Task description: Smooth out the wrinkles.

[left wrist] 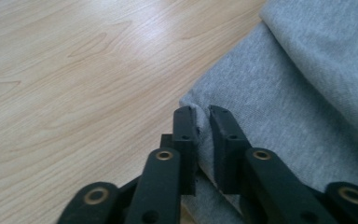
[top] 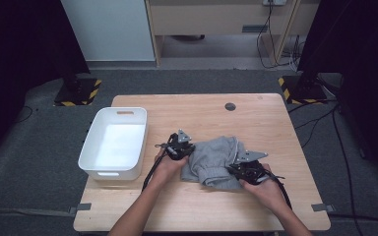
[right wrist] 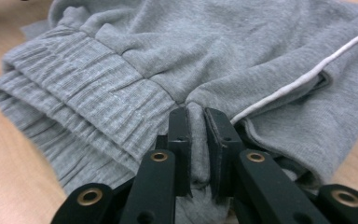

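Table (top: 275, 128): light wood, bearing everything.
White bin (top: 91, 147): left of garment, apart.
Grey sweatpants (top: 214, 160): folded, mid-table.
Left gripper (left wrist: 203, 126): pinching a fabric edge.
Right gripper (right wrist: 196, 126): clamped on cloth beside ribbed waistband (right wrist: 88, 102).

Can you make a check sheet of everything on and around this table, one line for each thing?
Surface: light wooden table, round dark plug near the far edge.
Job's things: folded grey garment with ribbed waistband and white piping.
Clutter: white bin at the left, nothing seen inside.
Grippers: left gripper pinches the garment's edge; right gripper pinches a fold beside the waistband.
Cables: one black cable trails from the left gripper; more cables on the floor.
Surroundings: grey carpet, striped stand bases.
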The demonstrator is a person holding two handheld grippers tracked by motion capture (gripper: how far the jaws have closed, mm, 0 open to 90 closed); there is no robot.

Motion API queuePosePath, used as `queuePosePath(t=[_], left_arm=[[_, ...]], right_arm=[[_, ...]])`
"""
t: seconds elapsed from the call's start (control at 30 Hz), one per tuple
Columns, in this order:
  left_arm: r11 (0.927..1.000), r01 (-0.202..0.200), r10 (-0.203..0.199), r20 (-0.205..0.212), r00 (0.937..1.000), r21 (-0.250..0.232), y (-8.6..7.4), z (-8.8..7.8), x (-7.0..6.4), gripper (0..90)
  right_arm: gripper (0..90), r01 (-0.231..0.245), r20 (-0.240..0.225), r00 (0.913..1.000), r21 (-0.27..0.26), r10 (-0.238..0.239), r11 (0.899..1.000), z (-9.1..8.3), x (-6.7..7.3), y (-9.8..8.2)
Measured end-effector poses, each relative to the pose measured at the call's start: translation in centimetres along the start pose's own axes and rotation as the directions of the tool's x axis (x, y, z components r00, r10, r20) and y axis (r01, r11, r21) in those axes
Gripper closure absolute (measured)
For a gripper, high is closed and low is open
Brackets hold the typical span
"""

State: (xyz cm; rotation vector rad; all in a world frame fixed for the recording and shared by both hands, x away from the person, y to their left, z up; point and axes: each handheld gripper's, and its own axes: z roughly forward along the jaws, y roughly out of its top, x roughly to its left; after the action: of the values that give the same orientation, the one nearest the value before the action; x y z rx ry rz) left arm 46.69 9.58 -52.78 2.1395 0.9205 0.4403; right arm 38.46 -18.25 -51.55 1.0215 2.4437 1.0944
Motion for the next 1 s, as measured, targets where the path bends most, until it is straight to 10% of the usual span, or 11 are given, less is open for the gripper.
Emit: queuePosePath(t=[0.33,1.0], left_arm=[[0.9978,0.051,-0.055,-0.093,0.9942,-0.042,0.5,0.6,1.3,85.0],[0.999,0.039,-0.041,-0.121,0.9918,-0.023,1.1,1.0,2.2,85.6]], right_arm=[[84.0,-0.009,0.065,0.9978,-0.008,0.01,1.0,1.1,-1.4,2.2],[85.2,0.014,0.039,0.9992,-0.048,-0.012,0.999,-2.3,0.3,2.3]])
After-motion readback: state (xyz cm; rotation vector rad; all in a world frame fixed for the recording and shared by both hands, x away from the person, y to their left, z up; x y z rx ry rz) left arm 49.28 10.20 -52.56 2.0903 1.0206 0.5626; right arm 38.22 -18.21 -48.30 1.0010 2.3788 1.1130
